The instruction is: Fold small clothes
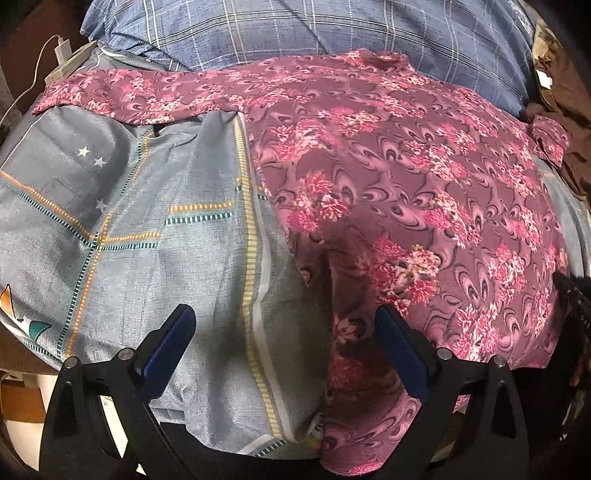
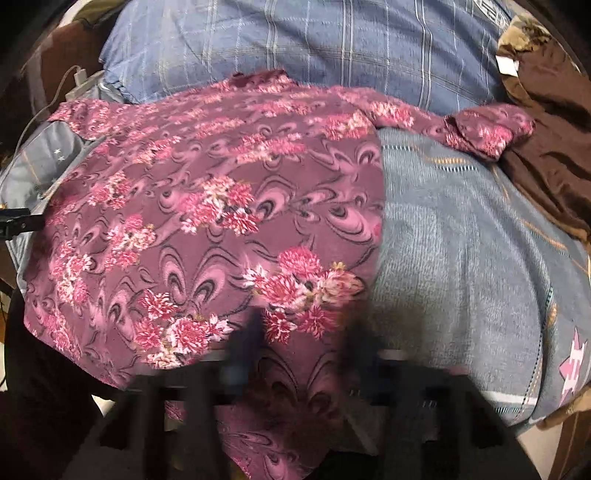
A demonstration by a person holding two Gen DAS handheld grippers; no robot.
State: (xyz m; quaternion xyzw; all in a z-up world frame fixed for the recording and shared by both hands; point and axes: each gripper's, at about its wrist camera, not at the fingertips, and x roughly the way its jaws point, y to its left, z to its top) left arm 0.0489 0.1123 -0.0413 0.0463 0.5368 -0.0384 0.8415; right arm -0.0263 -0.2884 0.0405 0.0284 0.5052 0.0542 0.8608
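A maroon garment with pink flowers (image 1: 388,166) lies spread on a grey-blue bedsheet (image 1: 129,221); it also shows in the right wrist view (image 2: 207,221). One sleeve stretches to the far left, the other sleeve (image 2: 487,133) lies at the far right. My left gripper (image 1: 284,332) is open, its blue fingers (image 1: 173,339) wide apart over the garment's near left hem corner, which hangs over the bed edge. My right gripper (image 2: 303,339) is badly blurred at the garment's near right hem; the hem cloth lies between its dark fingers.
A blue checked pillow (image 1: 295,33) lies behind the garment. A white charger and cable (image 1: 61,50) sit at the far left. A brown cloth (image 2: 546,147) is bunched at the right. The bed's near edge runs just below the grippers.
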